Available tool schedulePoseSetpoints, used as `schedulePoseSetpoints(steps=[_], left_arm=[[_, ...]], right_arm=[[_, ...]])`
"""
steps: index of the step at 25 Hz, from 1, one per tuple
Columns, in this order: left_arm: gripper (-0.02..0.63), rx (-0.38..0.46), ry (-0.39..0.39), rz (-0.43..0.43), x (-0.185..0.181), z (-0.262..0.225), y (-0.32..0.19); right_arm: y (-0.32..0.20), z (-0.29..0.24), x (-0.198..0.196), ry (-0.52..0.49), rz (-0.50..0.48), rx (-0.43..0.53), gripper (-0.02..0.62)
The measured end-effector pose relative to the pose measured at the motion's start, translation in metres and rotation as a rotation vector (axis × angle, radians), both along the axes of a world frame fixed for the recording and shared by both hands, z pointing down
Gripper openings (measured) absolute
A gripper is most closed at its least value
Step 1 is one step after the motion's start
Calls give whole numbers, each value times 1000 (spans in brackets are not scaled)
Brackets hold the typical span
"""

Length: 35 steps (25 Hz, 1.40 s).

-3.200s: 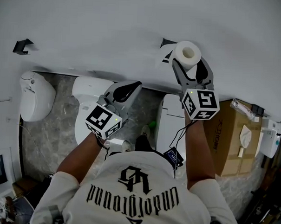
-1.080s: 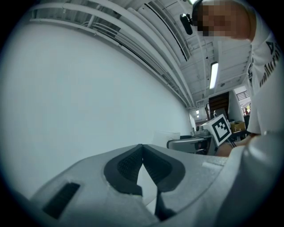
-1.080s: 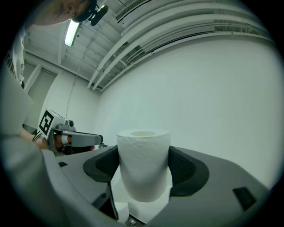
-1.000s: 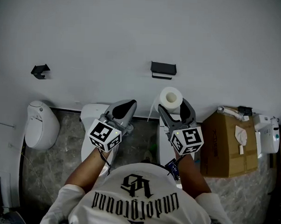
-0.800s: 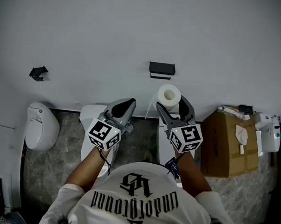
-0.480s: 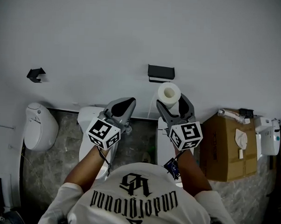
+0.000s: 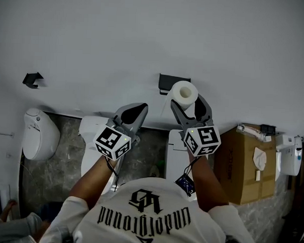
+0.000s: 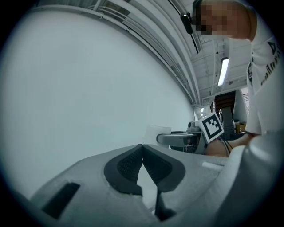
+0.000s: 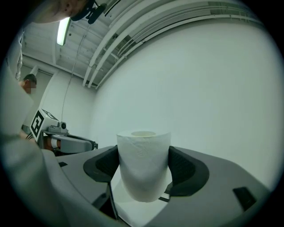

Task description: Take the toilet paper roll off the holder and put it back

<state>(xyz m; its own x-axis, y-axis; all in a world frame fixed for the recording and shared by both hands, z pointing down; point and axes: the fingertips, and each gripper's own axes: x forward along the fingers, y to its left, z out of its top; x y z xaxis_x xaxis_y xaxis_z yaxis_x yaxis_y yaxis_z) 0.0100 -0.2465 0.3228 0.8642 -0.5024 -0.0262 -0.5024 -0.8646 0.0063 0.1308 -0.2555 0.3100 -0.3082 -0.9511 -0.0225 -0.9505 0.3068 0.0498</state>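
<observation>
One toilet paper roll (image 9: pixel 143 173), core axis upright, sits pinched in the right hand-held gripper (image 9: pixel 144 154).

Shows the left gripper (image 8: pixel 142 148) with its dark pads (image 8: pixel 126 166) pressed together at the tips. Faces a plain pale wall (image 8: pixel 88 88). Catches, at right, the right gripper (image 8: pixel 164 138) and its marker cube (image 8: pixel 211 126), below a lit ceiling lamp (image 8: pixel 223 71).

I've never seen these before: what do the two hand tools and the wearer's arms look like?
The left gripper and right gripper are grey with black ribbed pads, each carrying a white cube of black square markers. A dark cable hangs below the right one. White short-sleeved T-shirt, black print.
</observation>
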Motion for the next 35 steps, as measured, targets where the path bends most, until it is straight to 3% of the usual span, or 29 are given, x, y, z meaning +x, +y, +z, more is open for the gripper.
schedulePoseSetpoints(steps=[20,35], left_arm=[[14,-94,-23,-30,43,52,-90],[14,-175,-33,-43,49,91,-113]], right_arm=[[-138,40,51,6,-31,-49,318],[-180,99,57,22,-37,-128,318]])
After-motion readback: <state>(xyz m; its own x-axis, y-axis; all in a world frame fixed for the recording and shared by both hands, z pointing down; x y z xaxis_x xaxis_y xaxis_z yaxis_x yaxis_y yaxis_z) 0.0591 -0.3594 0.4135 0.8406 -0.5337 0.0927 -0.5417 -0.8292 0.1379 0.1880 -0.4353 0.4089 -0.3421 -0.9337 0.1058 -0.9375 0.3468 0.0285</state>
